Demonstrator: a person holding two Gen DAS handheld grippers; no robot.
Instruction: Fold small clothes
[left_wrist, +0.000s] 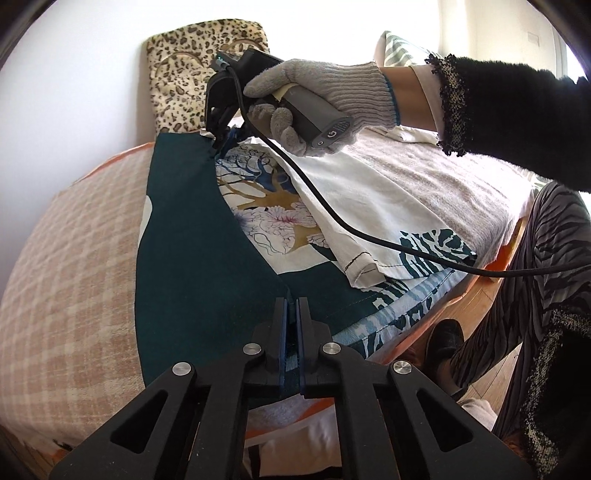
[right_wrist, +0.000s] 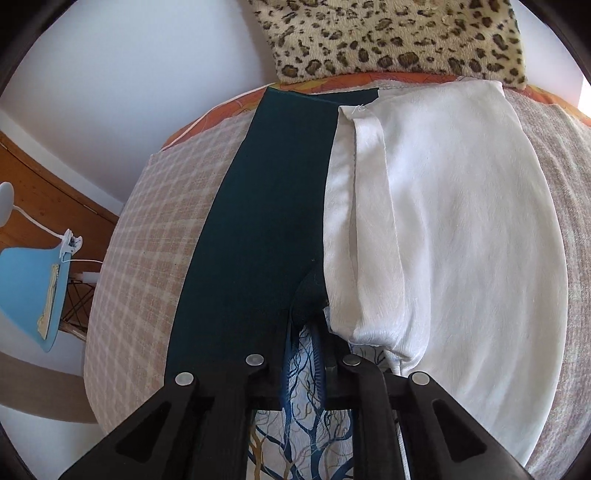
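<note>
Printed garment (left_wrist: 207, 236) spread on checked bed (left_wrist: 74, 258), one fold half-made. Left gripper (left_wrist: 293, 310) pinches near hem; right gripper (left_wrist: 218, 138) clamps far edge. Flattening and further folds remain, probably.

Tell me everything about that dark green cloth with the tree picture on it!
The cloth is a thin woven garment, dark green outside, with a white panel printed with blue and gold branches and pale flowers, and a zebra-like green-and-white hem. It lies spread on a checked blanket on the bed, with one white-backed flap folded over its middle. The left gripper pinches its near edge with jaws shut. The right gripper, held in a gloved hand, clamps the far edge near the leopard pillow. A black cable crosses over it.
</note>
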